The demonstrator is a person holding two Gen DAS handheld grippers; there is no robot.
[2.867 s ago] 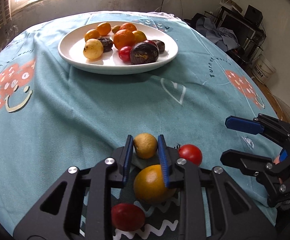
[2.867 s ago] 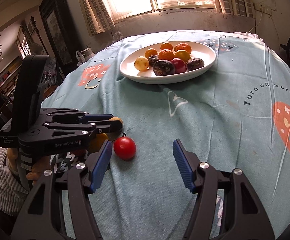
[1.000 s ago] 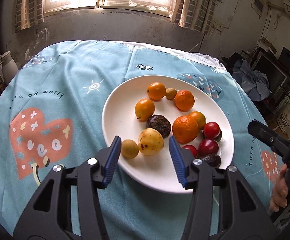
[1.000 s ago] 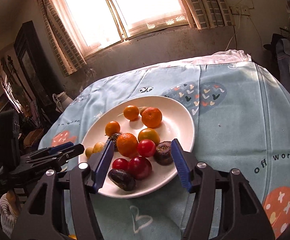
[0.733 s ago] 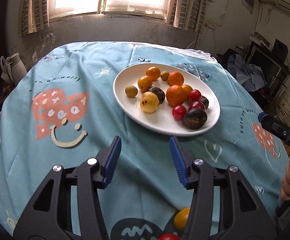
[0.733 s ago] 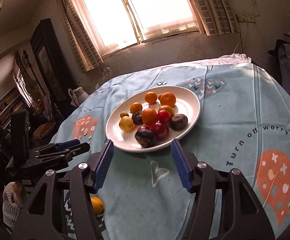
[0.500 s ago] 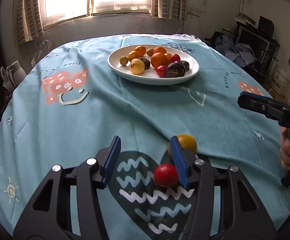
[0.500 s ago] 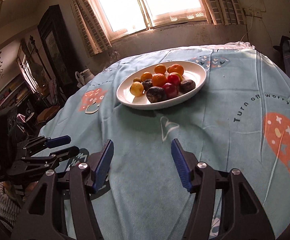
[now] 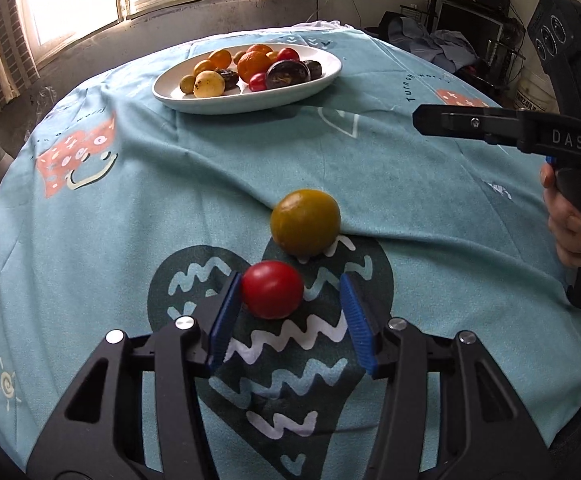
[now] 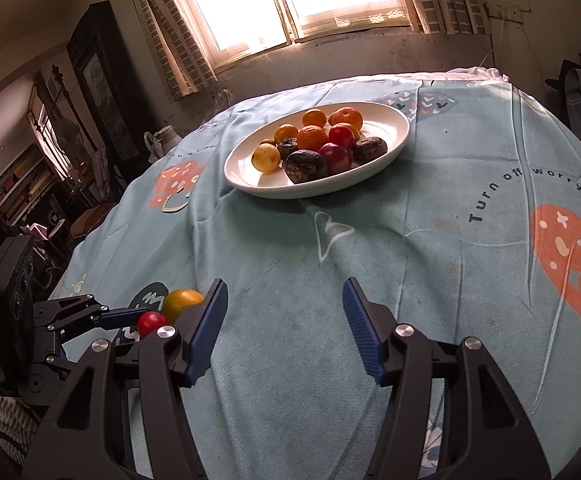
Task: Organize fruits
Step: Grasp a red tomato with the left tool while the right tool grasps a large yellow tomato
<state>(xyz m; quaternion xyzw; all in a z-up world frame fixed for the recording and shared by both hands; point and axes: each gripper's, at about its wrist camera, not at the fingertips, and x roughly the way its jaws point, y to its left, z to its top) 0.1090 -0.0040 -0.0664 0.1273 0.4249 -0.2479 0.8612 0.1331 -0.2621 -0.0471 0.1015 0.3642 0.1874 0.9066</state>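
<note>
Straddling the red tomato [image 9: 272, 295] with the left gripper [image 9: 289, 282], pointed steeply down at the teal tablecloth [image 9: 170, 200]; jaws closing, not yet clamped. Left pad touching or just beside the tomato's left flank, right pad standing clear with bare cloth between. So: tomato off-centre in the gap, crowded toward the left finger, sitting right at the fingertips rather than deep in the throat. No long axis to speak of, being round; likely to roll away from the first pad to press, hence probably worth nudging the tongs leftward and a little forward before squeezing. Just beyond the tomato, up and to the right, a larger yellow-orange fruit [image 9: 305, 221], close behind it, outside the jaws; cannot tell whether touching. Both lying on the dark heart print at the near edge of the cloth, well apart from the white plate [image 9: 226, 102] of mixed fruit at the far side. Right gripper [image 10: 285, 286] hanging open and empty above bare cloth, off to the right of the two loose fruits, farther from the tomato than the left one, gripped by a hand [image 9: 566, 220]. By the look of it, two fruits left to carry to the plate, the tomato first.
</note>
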